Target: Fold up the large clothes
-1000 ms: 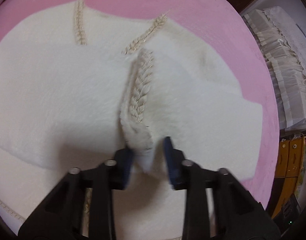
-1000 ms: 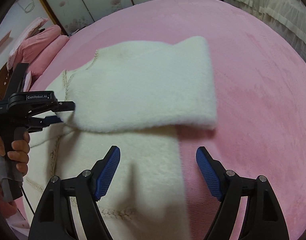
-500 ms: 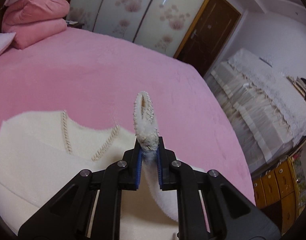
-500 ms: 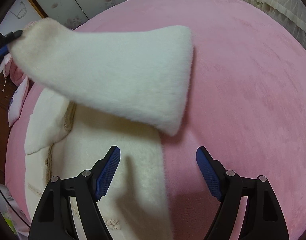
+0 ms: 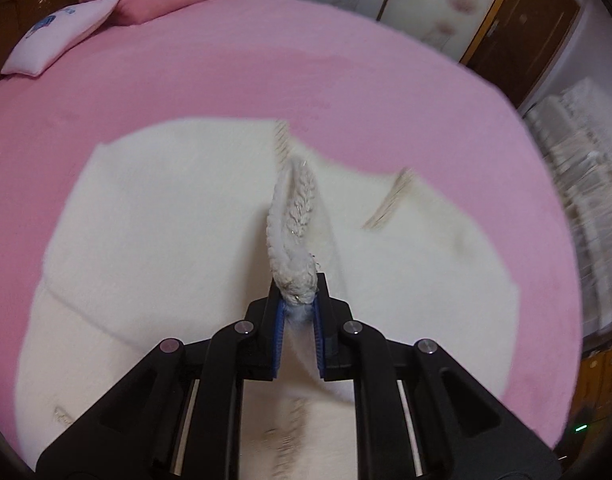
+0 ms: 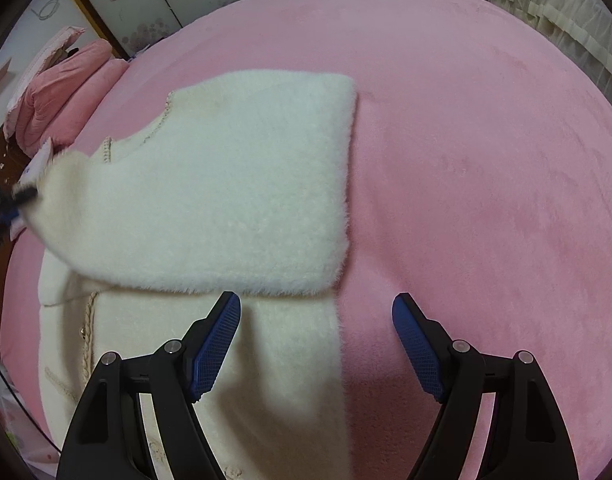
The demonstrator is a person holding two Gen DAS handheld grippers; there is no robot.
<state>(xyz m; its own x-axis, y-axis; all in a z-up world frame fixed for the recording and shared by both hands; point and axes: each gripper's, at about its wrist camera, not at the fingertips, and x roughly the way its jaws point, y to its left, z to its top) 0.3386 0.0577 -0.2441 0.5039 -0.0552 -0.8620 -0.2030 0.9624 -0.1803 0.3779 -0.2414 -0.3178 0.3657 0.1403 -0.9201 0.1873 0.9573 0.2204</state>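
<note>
On a round bed spread with pink plush fabric (image 6: 485, 160), the left gripper (image 5: 298, 316) pinches the braid-trimmed cuff (image 5: 296, 216) of a fluffy cream-white cardigan (image 6: 226, 184), its blue pads closed tight on the fabric. A second ago that cuff lay loose between open jaws on the garment; now it is clamped, lifted and drawn across the body, so the sleeve lies as a broad band over the chest. Judging by this, the sleeve fold is well under way and the cuff awaits laying down. The right gripper (image 6: 315, 340) hovers with jaws wide apart over the garment's near edge, holding nothing. In the right view, the left gripper is only a dark blur at the frame's left edge; the cardigan's hem is cut off below, and the left view is smeared.
</note>
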